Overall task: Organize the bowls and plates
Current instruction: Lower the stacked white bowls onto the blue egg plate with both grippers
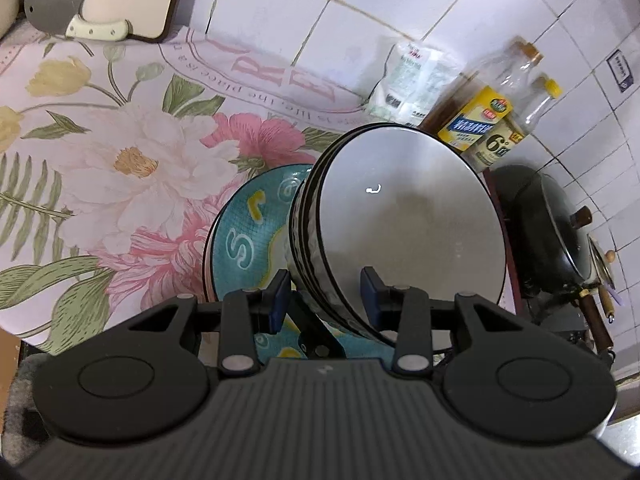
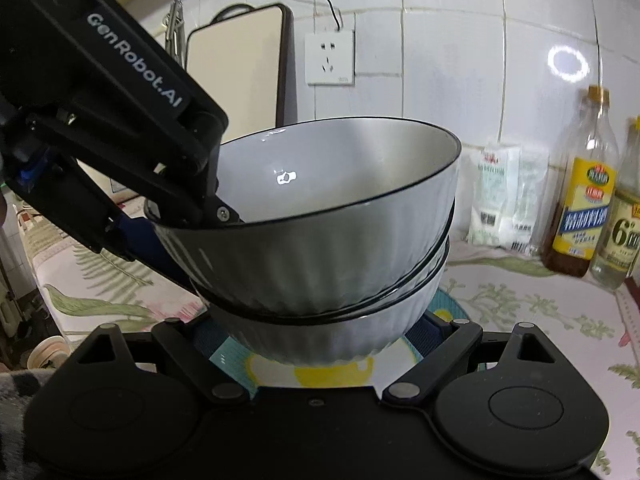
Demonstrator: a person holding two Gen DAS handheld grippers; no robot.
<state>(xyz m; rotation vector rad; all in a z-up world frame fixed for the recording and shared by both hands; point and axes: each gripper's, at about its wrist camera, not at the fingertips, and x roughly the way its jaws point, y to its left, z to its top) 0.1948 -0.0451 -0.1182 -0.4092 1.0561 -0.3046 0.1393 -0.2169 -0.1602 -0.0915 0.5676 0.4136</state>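
Clamped in the left gripper [image 1: 326,292]: the near rim of the top bowl [image 1: 408,220], 1 pad inside, 1 outside. Tilted above the lower bowls [image 2: 340,340], on the teal plate [image 1: 248,240] mid-counter. Around the bottom bowl, the right gripper [image 2: 320,332]; squeezing or slack, cannot tell. Best lowered level, nested rim to rim, only then released. Readable: "GenRobot.AI" on the left gripper, "6°" on the far-right bottle [image 2: 624,236].

A stack of white ribbed bowls [image 2: 320,248] with black rims is seen nested and tilted above a teal patterned plate [image 1: 248,240], which is laid flat on the floral-covered desk [image 1: 100,160] beneath the stack.
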